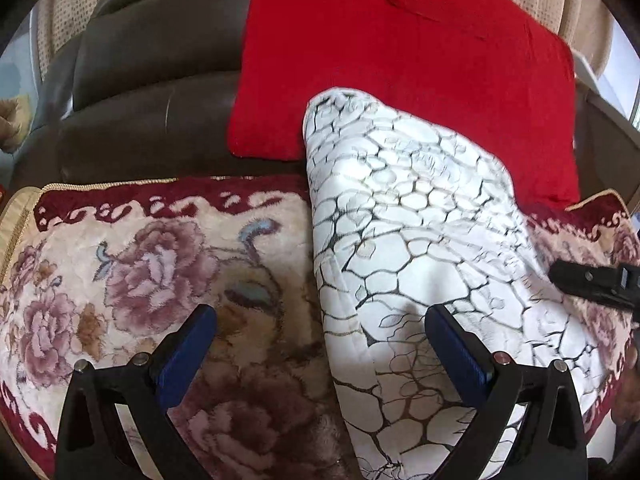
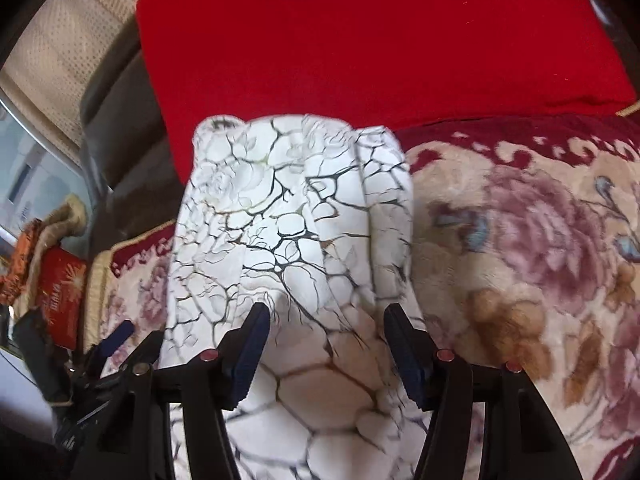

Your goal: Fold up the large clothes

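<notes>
A white garment with a black cracked pattern (image 1: 416, 240) lies folded in a long strip on a floral sofa cover (image 1: 140, 264); its far end overlaps a red cushion (image 1: 400, 60). It also shows in the right wrist view (image 2: 288, 216). My left gripper (image 1: 320, 320) is open, low over the garment's left edge, its right finger over the cloth and its left finger over the cover. My right gripper (image 2: 326, 320) is open, both fingers over the garment's near end. The right gripper's black tip (image 1: 592, 280) shows at the right edge of the left wrist view. The left gripper (image 2: 116, 344) shows at the lower left of the right wrist view.
The dark leather sofa back (image 1: 152, 92) rises behind the floral cover (image 2: 520, 240). The red cushion (image 2: 380, 40) leans against it. A red box (image 2: 60, 300) and cloth items lie past the sofa's left end. Beige curtains (image 2: 60, 48) hang behind.
</notes>
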